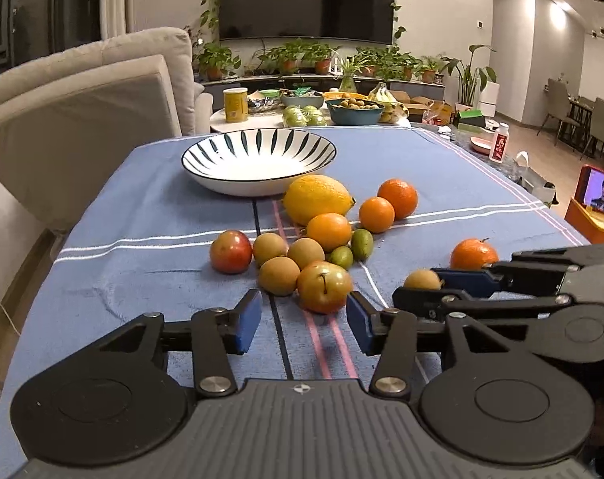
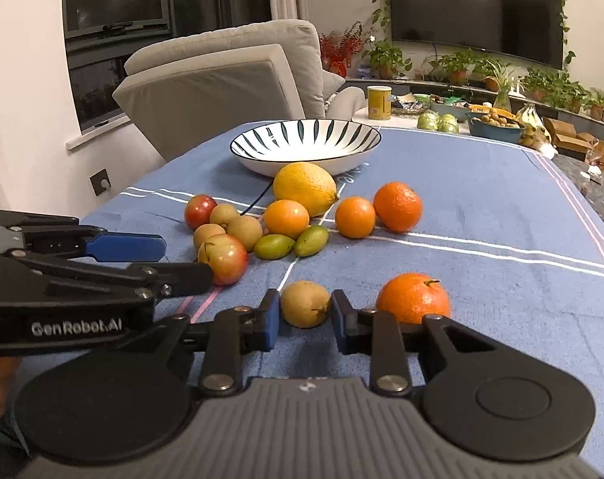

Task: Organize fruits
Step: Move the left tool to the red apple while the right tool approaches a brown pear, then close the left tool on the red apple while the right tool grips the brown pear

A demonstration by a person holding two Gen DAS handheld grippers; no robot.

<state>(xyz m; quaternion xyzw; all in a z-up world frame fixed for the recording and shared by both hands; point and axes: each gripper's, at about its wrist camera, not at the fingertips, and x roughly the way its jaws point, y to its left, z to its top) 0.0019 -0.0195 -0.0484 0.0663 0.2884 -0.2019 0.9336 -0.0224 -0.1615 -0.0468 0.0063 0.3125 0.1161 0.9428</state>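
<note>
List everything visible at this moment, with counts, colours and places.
white shallow bowl with dark stripes: one, empty, far end of the cloth
large yellow lemon: one, just before the bowl
round orange mandarins: four; three by the lemon, one apart at right
round brown fruits: four; three clustered, one between the right gripper's fingers
red-green fruits: two, at the cluster's left and near edges
small green oval fruits: two, side by side
blue striped tablecloth: one, under everything
grey sofa, black television, potted plants: background
left gripper: black, blue pads, open, empty
right gripper: closely flanks a brown fruit; pressing unclear
</note>
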